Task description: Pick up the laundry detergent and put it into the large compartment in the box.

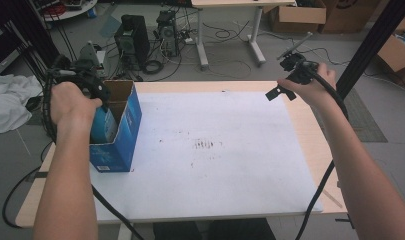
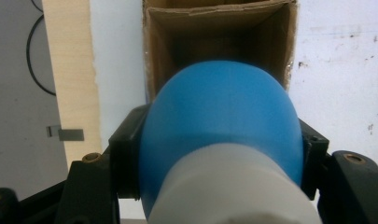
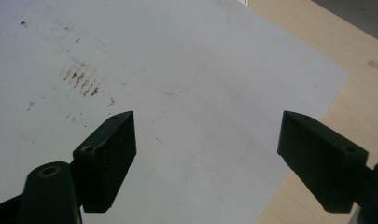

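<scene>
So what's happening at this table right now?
A person is working with a handheld claw in each hand. The left claw is shut on a blue and white bottle and holds it at the open top of a blue cardboard box, which stands at the left edge of the table. It looks as if the bottle is going into the box. The right claw hangs open and empty above the white mat on the right side.

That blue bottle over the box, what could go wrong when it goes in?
The blue bottle nearly fills the box opening, so it might catch on the cardboard rim. The tall box stands near the table's left edge, and a push could tip it. The left gripper grips a rounded body that might slip.
</scene>
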Motion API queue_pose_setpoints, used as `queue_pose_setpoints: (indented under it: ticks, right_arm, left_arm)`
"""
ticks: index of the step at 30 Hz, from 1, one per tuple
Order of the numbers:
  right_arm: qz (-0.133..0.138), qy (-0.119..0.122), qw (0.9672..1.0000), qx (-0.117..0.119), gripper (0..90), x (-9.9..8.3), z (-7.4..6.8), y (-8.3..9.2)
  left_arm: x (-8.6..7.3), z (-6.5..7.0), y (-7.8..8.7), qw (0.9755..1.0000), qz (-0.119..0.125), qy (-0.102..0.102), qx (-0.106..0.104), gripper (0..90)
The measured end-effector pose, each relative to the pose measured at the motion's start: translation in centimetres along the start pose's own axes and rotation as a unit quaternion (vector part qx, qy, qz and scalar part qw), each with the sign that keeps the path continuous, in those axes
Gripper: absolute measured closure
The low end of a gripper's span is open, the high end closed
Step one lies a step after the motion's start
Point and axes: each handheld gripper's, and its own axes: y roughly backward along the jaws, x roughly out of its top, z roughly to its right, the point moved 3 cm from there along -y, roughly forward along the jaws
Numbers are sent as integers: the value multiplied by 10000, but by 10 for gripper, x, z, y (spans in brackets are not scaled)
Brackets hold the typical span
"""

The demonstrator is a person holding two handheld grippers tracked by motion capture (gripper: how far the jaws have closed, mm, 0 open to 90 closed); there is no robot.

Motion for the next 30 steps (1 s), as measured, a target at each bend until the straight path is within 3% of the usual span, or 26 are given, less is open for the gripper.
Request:
queue_pose_setpoints:
  ticks: [19, 30]
  right_arm:
    - [-44, -5, 10000, -9, 195, -2, 2, -3]
    - [-54, -39, 10000, -7, 195, -4, 4, -5]
  left_arm:
    - [-1, 4, -54, 9993, -377, 24, -23, 378]
    - [-3, 5, -72, 9986, -529, 11, 11, 378]
